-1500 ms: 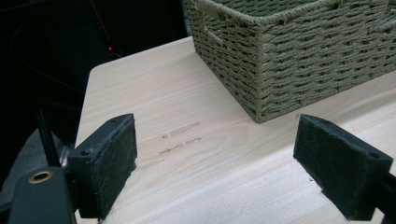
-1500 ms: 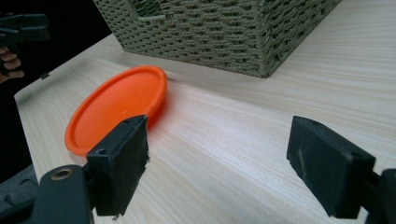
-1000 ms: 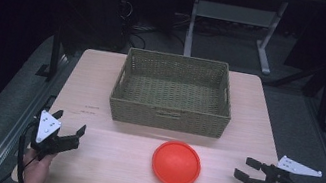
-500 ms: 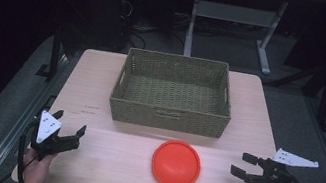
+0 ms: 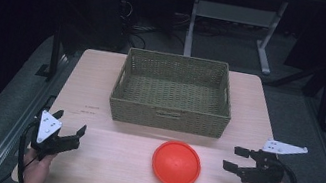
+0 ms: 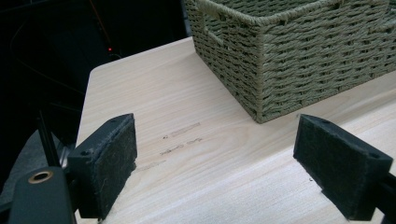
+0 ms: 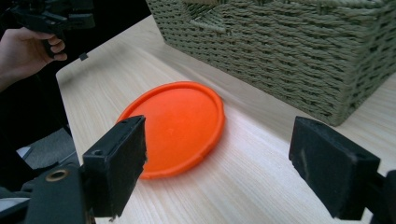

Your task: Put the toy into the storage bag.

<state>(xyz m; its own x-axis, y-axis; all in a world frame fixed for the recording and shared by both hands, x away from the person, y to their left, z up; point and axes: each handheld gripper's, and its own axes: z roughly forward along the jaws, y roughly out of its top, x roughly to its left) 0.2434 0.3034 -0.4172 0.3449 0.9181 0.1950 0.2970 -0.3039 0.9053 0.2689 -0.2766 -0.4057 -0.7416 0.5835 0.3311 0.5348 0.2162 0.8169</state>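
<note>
Presently: one orange disc (image 5: 176,164), lying flat on the table (image 5: 101,85) just in front of the woven basket (image 5: 173,92), not in it and untouched. Right gripper (image 5: 236,159), jaws spread wide and empty, near the disc's right side and pointed at it. Left gripper (image 5: 69,123), likewise spread and empty, well apart at the table's left edge. Judged progress: nothing grasped yet; pick-up and likely placement in the basket remain.

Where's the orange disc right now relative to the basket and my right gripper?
In the high view the orange disc lies flat on the table's near half, just in front of the wicker basket, slightly right of centre. The open right gripper sits to its right, apart from it.
</note>
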